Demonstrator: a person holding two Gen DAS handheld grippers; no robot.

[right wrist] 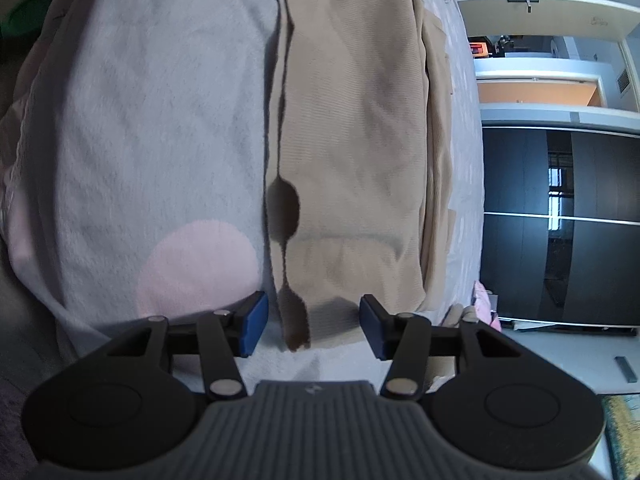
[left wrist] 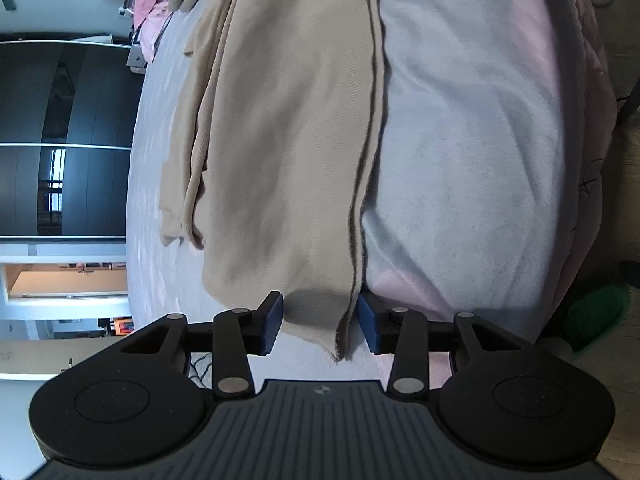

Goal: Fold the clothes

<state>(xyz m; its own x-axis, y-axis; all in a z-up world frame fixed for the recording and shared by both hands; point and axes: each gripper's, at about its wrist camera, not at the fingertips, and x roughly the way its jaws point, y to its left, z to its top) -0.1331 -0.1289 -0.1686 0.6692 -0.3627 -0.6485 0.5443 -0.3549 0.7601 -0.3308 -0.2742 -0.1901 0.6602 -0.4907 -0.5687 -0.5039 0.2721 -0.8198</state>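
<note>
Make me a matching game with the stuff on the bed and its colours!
Things:
1. folded garment
2. blanket
3. pads of the right tool
4. wardrobe doors

Colours:
A. blue
B. very dark, almost black
C. beige
D. pale grey with pink patches

Pairs: 1-C, 2-D, 3-A, 4-B

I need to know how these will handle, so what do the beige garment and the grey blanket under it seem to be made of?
The beige garment looks like a thin ribbed knit, matte: fine parallel lines run across it, and it drapes in soft folds. The grey blanket looks like plush fleece, judging by its fuzzy, mottled nap and soft pink patches. The exact fibre of either cannot be told.
</note>
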